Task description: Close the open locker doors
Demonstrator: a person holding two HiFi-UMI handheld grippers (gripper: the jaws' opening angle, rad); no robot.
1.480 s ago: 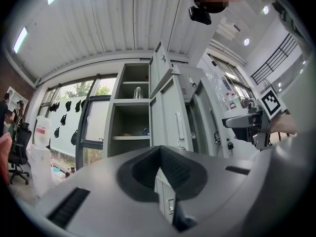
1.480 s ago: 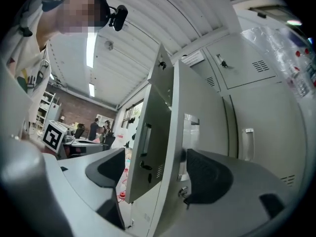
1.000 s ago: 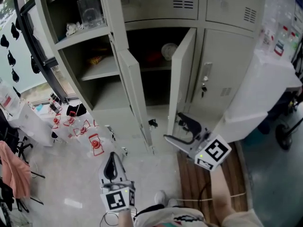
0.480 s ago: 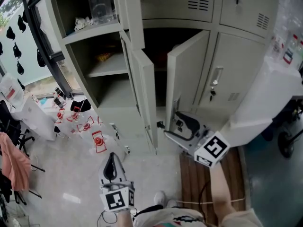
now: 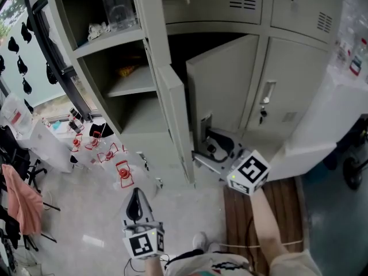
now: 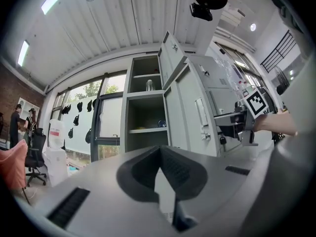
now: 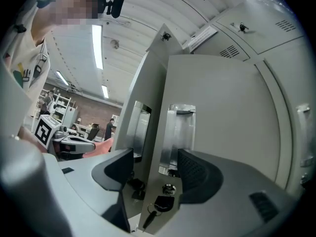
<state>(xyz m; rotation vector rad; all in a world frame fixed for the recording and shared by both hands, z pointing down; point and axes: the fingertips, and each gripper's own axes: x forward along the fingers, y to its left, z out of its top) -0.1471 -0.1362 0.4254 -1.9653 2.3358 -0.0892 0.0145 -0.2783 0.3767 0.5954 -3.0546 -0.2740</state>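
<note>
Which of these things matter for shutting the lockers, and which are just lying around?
For the job:
- half-shut door
- open lower door beside it
- open upper door

Just lying about:
- bottle on the shelf
- pink cloth
- red-and-white clutter on the floor

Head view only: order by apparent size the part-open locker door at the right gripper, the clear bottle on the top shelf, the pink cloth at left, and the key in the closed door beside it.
1. locker door, clearly largest.
2. pink cloth and clear bottle: near alike, distances differ, so unranked.
3. key, smallest.
</note>
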